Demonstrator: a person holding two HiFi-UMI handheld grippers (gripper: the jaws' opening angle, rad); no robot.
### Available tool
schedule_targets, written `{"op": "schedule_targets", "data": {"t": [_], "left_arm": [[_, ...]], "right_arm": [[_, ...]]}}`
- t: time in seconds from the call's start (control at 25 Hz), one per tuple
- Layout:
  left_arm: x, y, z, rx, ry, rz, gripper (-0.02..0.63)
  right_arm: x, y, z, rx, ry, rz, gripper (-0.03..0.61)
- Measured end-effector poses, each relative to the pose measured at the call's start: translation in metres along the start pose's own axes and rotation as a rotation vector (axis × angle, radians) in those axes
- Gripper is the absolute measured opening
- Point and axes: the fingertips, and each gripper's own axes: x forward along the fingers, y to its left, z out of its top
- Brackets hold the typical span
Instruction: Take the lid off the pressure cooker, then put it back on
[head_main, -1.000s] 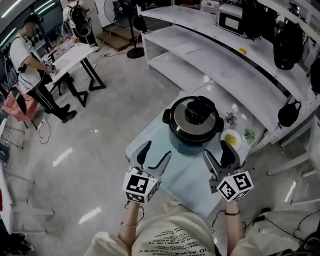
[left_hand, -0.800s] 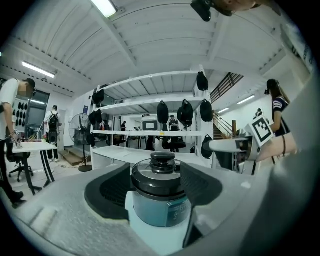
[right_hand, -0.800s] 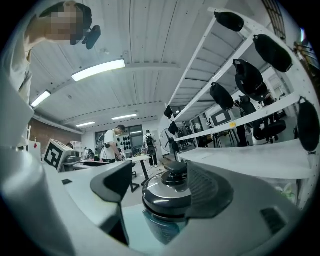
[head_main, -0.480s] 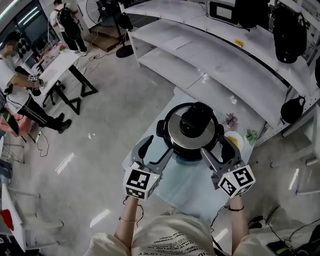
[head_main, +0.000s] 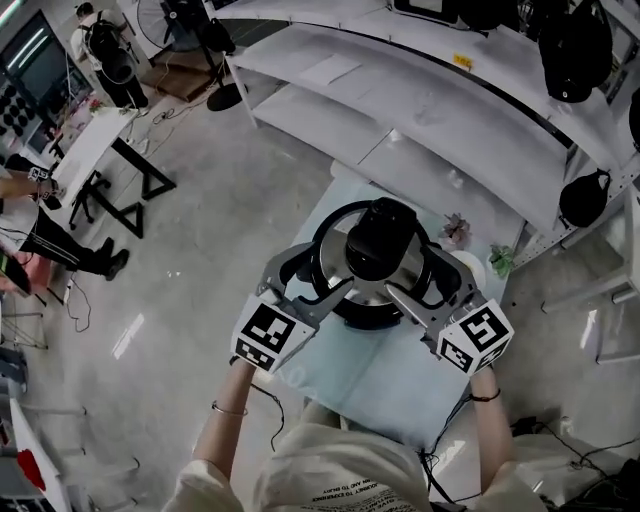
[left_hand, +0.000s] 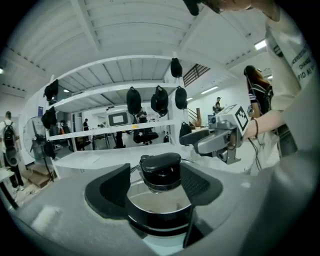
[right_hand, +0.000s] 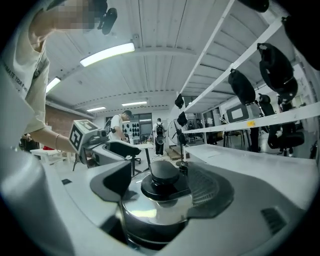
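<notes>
Both claws are in over the round black-and-steel pressure cooker, which sits on the pale blue table top with its shiny steel lid on and seated, so nothing is off yet. This looks like the approach to the first lift. The left gripper hangs at the cooker's left edge, jaws spread wide. Its own view shows the chunky black knob handle framed in the gap between them, but further out, not yet between the pads. Opposite it, the right gripper is at the right edge, jaws also well apart and holding nothing, and the same knob sits ahead of its opening over the bright dome of the lid. I can't tell from here whether any jaw tip touches the steel. To my eye the next move calls for a choice of hold, either one claw in around the knob or both at the rim, then a firm close. If this lid locks, as many do, it will need a twist before it lifts straight up.
</notes>
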Motion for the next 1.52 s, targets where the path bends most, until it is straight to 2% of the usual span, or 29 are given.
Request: {"op": "schedule_targets", "data": {"t": [0.36,0.68,0.88,1.08,1.28,1.52], "left_arm": [[0.033,0.002,-0.008,0.159,0.081,-0.346,0.304],[0.057,0.0,-0.018,0.304,0.138,-0.578,0.305],[0.062,-0.007,-0.017,0.358,0.132,-0.695,0.305],[0.063,-0.013,-0.016,0.416,0.117,-0.795,0.304],[0.065,-0.019,-0.016,0.439,0.11,-0.883,0.304],[0.061,-0.02,-0.014,0.424,0.086,-0.95,0.29]], "right_arm": [[0.025,0.004,-0.011,-0.069,0.114,0.081,0.344],[0.045,0.004,-0.019,-0.107,0.225,0.132,0.344],[0.053,0.005,-0.021,-0.13,0.266,0.143,0.342],[0.06,0.004,-0.026,-0.105,0.308,0.131,0.342],[0.064,0.003,-0.035,-0.162,0.365,0.143,0.341],[0.066,0.008,-0.033,-0.186,0.371,0.164,0.326]]}}
